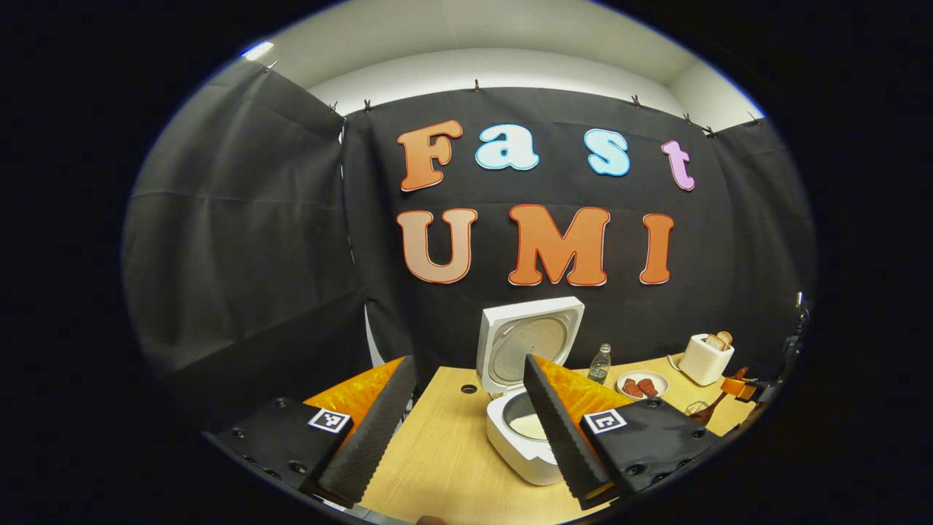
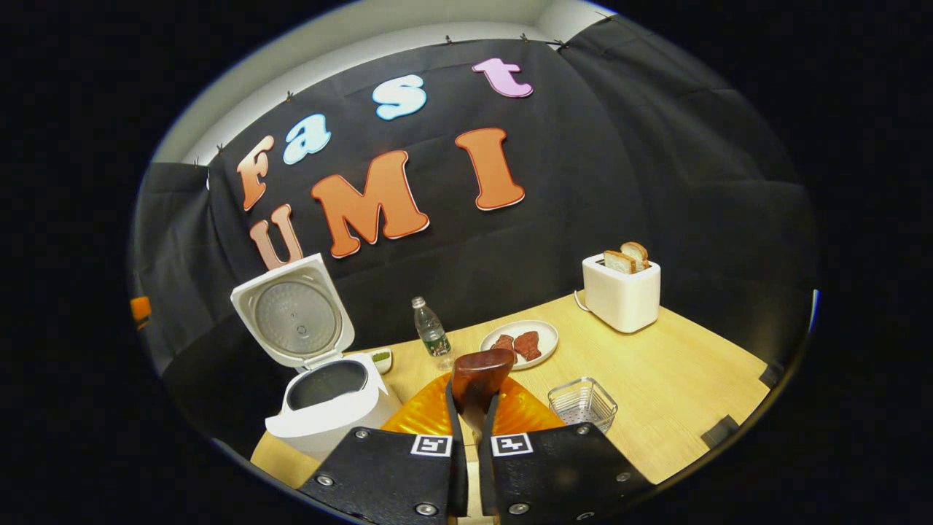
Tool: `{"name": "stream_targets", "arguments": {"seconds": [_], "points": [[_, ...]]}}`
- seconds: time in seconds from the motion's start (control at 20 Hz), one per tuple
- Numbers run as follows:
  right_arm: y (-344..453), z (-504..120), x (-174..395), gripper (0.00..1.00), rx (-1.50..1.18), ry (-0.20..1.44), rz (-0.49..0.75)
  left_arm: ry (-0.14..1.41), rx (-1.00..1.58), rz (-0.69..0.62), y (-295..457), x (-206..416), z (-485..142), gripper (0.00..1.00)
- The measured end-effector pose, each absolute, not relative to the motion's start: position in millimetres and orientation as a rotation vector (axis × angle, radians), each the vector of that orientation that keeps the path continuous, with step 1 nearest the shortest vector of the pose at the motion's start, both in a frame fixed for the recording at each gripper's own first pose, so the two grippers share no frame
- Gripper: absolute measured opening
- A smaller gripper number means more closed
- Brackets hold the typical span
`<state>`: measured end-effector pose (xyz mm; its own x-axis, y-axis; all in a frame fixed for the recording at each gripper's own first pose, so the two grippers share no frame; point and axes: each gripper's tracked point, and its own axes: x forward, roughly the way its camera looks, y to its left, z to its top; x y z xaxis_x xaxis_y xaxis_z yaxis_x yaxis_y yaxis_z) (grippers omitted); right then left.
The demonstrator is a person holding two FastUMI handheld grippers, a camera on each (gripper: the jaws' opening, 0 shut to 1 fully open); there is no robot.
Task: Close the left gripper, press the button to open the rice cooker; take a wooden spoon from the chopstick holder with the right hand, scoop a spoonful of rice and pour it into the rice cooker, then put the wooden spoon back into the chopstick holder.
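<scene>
A: Where is the spoon?

B: The right gripper [image 2: 472, 415] has its fingers clamped on the wooden spoon [image 2: 477, 375], low in the middle of the right gripper view. The bowl sticks up just past the fingertips, its long axis in line with the fingers. I can't tell if it carries rice.

A: And the rice cooker?

B: At lower left of that view, the rice cooker [image 2: 328, 405] stands with its lid [image 2: 295, 312] tipped up and back. The pot mouth lies left of the spoon, so I judge a pour calls for a swing to the left.

A: Where would the spoon go back?

B: A wire basket [image 2: 583, 402] sits just right of the fingers on the table [image 2: 678, 386]; whether it is the chopstick holder I can't say.

A: The other hand?

B: The left gripper [image 1: 466, 423] has its fingers spread wide, holding nothing. In the left gripper view the cooker sits at bottom centre, partly behind one finger. The right one is the arm in play.
</scene>
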<state>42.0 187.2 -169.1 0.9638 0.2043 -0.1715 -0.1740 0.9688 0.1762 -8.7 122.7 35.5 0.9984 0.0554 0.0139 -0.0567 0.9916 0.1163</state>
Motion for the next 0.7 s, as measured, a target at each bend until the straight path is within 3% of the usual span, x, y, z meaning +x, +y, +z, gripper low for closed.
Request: {"name": "stream_targets", "arguments": {"seconds": [0.45, 0.7], "points": [[184.3, -226.7, 46.0, 0.06, -0.017, 0.223, 0.073, 0.033, 0.176, 0.071, 160.7, -9.2, 17.0, 1.0], [195.5, -243.8, 42.7, 0.06, -0.087, 0.204, 0.068, 0.05, 0.181, 0.084, 174.6, -8.9, 11.3, 1.0]]}}
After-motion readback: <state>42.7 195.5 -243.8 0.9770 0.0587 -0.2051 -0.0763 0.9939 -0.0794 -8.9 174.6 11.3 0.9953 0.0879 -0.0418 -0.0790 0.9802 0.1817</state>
